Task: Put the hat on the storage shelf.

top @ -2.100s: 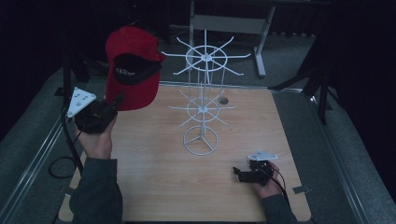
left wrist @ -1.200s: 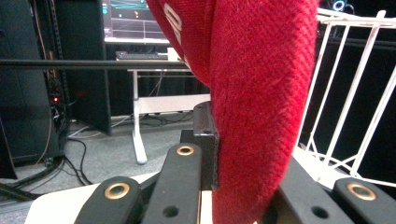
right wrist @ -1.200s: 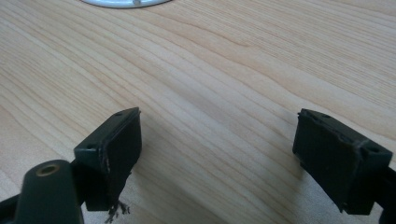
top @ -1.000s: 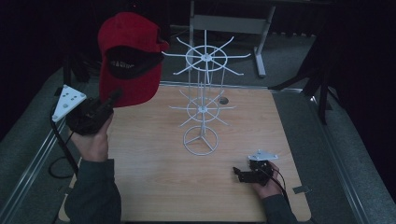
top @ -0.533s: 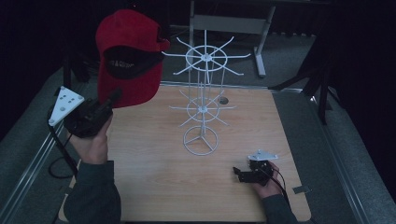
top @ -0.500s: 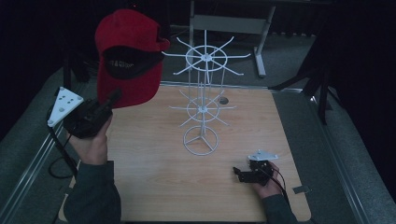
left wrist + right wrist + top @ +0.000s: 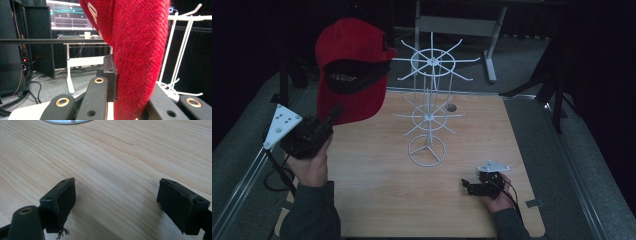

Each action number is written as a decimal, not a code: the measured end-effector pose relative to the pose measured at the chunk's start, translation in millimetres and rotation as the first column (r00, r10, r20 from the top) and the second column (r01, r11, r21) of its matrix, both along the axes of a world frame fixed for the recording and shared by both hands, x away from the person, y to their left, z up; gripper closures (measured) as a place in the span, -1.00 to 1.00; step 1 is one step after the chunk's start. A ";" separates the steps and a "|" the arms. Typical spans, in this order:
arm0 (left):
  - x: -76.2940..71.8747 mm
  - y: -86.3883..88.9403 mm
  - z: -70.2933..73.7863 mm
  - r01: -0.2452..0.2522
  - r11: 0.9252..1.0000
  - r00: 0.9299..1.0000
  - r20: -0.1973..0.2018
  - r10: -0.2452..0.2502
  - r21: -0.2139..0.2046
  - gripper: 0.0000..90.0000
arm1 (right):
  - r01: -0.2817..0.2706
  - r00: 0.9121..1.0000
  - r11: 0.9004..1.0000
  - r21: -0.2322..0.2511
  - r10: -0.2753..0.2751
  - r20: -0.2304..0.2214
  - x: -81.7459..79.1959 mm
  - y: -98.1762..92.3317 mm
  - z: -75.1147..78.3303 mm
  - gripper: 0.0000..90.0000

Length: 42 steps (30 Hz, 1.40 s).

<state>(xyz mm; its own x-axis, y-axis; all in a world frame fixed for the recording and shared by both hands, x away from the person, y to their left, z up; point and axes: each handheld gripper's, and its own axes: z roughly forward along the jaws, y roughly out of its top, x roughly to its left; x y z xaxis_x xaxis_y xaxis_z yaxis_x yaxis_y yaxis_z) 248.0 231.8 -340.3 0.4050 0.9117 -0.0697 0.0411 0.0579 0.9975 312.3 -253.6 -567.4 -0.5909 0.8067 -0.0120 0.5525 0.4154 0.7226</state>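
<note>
My left tool (image 7: 328, 120) is clamped on the red cap (image 7: 352, 70), its jaws pinching the fabric at the cap's lower edge; in the left gripper view the cloth (image 7: 140, 50) sits squeezed between both black jaws. I hold the cap up in the air at the tabletop's (image 7: 377, 200) far left, crown up, its dark inside facing me, just left of the white wire rack (image 7: 428, 115). My right tool (image 7: 472, 186) rests low on the tabletop near the front right, jaws wide apart with nothing but bare wood between them.
</note>
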 end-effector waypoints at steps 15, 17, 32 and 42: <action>-8.5 -1.0 -46.8 -0.002 1.000 1.000 0.019 0.002 0.029 0.90 | 0.001 1.000 1.000 0.001 -0.001 0.001 0.1 0.0 0.0 -0.66; -8.4 -2.8 -55.3 0.004 0.999 1.000 0.017 -0.005 0.037 0.90 | 0.001 1.000 1.000 0.002 -0.001 0.002 0.1 0.1 -0.1 -0.66; -3.2 -4.3 -101.3 0.035 0.997 0.997 -0.078 -0.029 0.070 0.87 | -0.001 1.000 1.000 0.001 0.001 0.004 0.2 0.0 -0.3 -0.66; 2.6 -4.4 -100.9 0.085 0.995 0.992 -0.095 -0.079 0.053 0.45 | -0.001 1.000 1.000 0.000 0.001 0.005 0.3 -0.1 -0.4 -0.66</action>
